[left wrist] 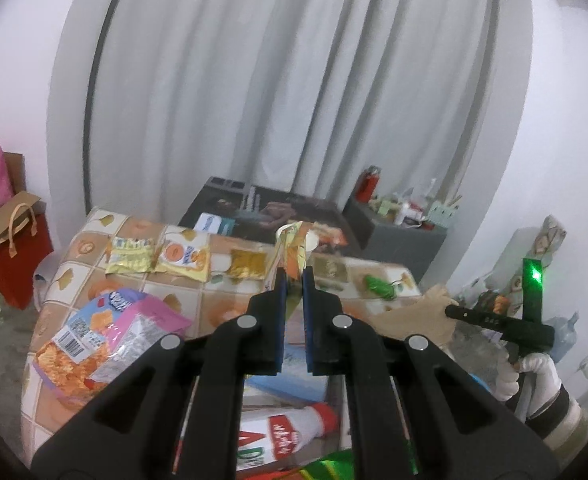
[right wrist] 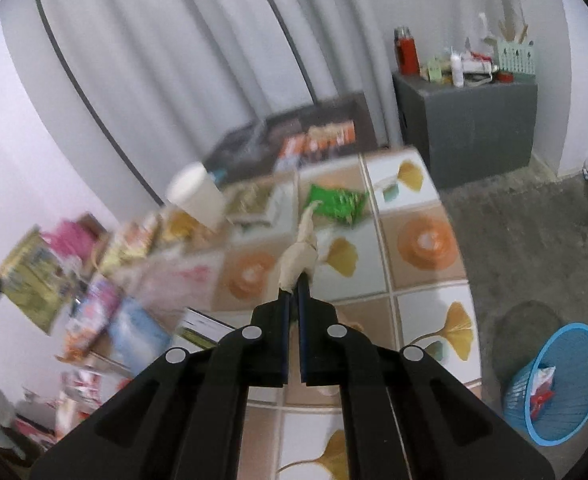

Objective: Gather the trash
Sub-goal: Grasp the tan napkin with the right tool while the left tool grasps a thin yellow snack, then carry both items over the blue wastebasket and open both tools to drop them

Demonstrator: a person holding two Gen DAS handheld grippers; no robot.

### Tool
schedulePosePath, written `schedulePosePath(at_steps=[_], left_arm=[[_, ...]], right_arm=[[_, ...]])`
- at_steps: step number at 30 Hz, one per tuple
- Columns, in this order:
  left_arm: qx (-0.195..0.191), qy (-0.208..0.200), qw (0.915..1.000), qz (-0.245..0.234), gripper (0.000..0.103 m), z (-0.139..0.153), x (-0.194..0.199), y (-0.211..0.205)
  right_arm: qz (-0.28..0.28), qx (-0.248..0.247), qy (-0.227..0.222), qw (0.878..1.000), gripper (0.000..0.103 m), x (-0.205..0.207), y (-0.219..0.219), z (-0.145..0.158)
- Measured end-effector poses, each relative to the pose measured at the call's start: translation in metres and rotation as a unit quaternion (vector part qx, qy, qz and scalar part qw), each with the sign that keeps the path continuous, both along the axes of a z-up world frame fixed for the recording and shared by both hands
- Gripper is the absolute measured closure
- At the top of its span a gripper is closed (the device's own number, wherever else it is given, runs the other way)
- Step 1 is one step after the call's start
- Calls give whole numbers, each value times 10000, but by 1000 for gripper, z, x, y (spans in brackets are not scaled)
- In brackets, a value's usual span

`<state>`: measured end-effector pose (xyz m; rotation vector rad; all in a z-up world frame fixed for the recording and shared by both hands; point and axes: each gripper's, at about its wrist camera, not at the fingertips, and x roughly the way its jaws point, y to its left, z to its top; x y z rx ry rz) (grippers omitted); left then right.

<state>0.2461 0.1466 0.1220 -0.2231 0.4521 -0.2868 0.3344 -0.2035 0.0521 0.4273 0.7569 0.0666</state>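
My left gripper (left wrist: 294, 276) is shut on a yellow and orange wrapper (left wrist: 294, 248), held up above the tiled table (left wrist: 222, 300). My right gripper (right wrist: 293, 286) is shut on a crumpled beige paper scrap (right wrist: 299, 254), lifted over the same table (right wrist: 425, 280). In the left wrist view the right gripper shows at the far right as a black bar, held by a white-gloved hand (left wrist: 533, 372), with brown paper (left wrist: 417, 310) beside it. More trash lies on the table: yellow snack packets (left wrist: 158, 260), a pink cracker bag (left wrist: 106, 340), a green wrapper (right wrist: 335, 202) and a white paper cup (right wrist: 198, 192).
A blue mesh bin (right wrist: 561, 384) with some trash inside stands on the floor at the right of the table. A grey cabinet (right wrist: 469, 120) with bottles stands by the wall. A red gift bag (left wrist: 18, 256) and pink bag sit at the left. White curtains hang behind.
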Motion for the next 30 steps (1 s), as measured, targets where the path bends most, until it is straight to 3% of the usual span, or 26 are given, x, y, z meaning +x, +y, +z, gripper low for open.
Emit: schedulePosePath(at_steps=[7, 17, 23, 30], left_arm=[[-202, -261, 9990, -285, 97, 19, -17, -17], [-232, -290, 9912, -1273, 97, 30, -46, -104], [-133, -133, 9751, -2210, 97, 26, -53, -197], [154, 448, 9439, -3268, 97, -5, -47, -331]], right_arm=[[-355, 425, -601, 9967, 99, -65, -29, 48], [-1445, 551, -853, 9843, 99, -179, -107, 54], [-2459, 514, -614, 9660, 99, -265, -178, 30], [-3355, 635, -95, 9398, 99, -329, -243, -22]])
